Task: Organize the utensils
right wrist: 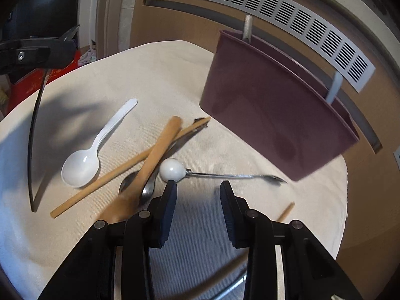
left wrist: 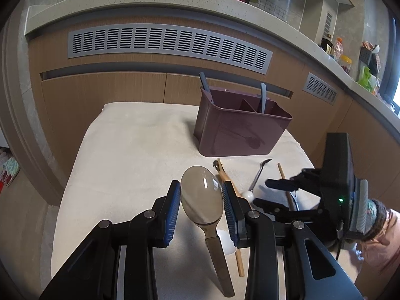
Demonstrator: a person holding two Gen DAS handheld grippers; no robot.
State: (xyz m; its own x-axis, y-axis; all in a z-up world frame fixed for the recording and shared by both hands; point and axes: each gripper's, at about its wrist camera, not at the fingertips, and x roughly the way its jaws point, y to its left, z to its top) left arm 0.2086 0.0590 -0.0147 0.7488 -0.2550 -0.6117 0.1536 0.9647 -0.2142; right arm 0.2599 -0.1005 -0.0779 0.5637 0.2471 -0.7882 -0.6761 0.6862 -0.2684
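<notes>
So the left tongs point(left wrist: 201, 200) have a big smoky translucent spoon point(left wrist: 201, 195) pinched by the bowl between the blue pads, lifted off the cloth with the brown handle hanging back toward the camera. Looks like that one's mid-carry, and my guess is the next move is to swing it over to the maroon utensil caddy point(left wrist: 237, 127) at the far side of the table point(left wrist: 120, 150) and drop it handle-first or bowl-first into a free compartment. It'll need tipping upright first, because right now it's lying pretty flat in the grip. The caddy has dividers and already holds two grey-blue handles, one at each end.

The right tongs point(right wrist: 197, 187) are set narrow, and I can't see anything between the pads, just bare cloth. They're hanging right over the leftover pile: a little metal fork with a white ball handle point(right wrist: 172, 170) sits just past the left fingertip, so that seems the likeliest next pick.

Still to sort, all lying loose on the cloth in front of the caddy: a white plastic spoon point(right wrist: 81, 166), wooden chopsticks point(right wrist: 130, 161) crossed over each other, and a metal spoon point(right wrist: 148, 190) half buried under them. That tangle could be annoying, since pulling one piece will likely drag the others.
</notes>
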